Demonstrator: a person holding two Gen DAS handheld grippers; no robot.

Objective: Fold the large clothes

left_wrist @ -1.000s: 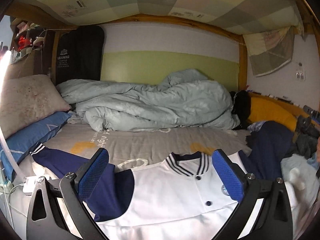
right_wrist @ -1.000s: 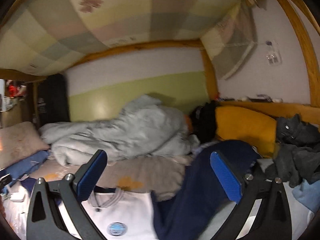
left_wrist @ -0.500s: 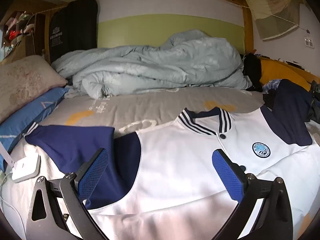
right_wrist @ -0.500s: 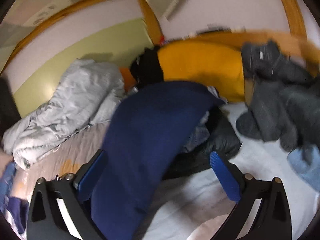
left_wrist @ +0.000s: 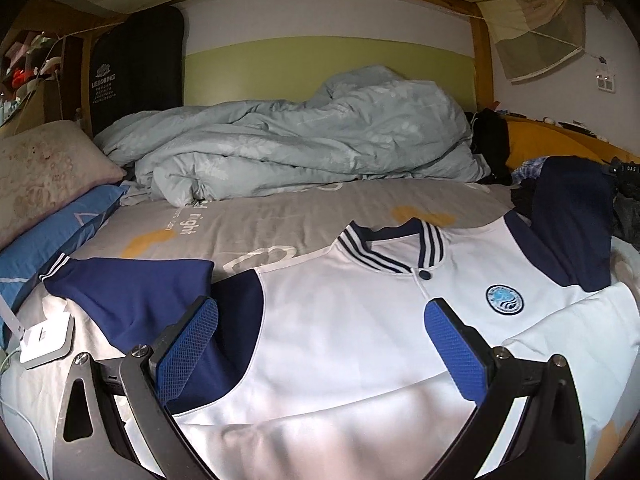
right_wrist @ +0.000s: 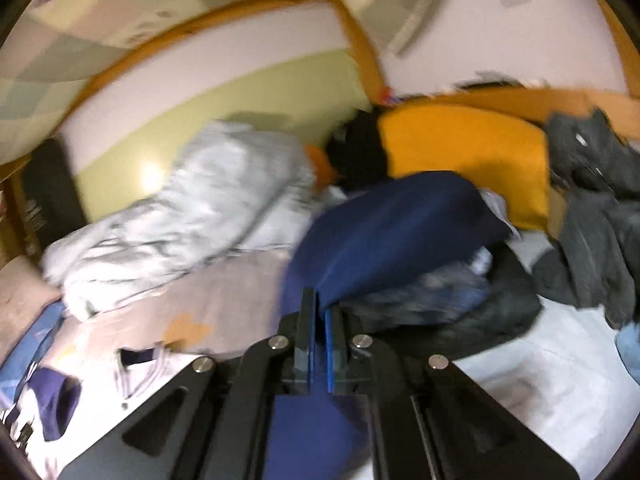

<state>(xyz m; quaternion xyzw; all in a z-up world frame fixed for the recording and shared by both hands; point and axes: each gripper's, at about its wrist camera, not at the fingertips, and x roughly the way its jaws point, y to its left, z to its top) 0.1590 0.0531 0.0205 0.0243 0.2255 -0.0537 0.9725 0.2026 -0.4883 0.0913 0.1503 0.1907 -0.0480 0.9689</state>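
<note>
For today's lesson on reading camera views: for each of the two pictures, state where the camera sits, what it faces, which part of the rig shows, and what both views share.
Left wrist: sits on the left gripper, low over the white and navy jacket, facing the duvet; its open blue-padded fingers show.
Right wrist: sits on the right gripper, facing the bed's far corner and the yellow cushion; its jaws, just closed, pinch the jacket's navy sleeve.
Shared: jacket, duvet, yellow cushion, grey sheet.

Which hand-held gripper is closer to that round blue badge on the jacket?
Left. The left hand-held gripper hovers open beside the badge; the right hand-held gripper pinches the navy sleeve farther off.
</note>
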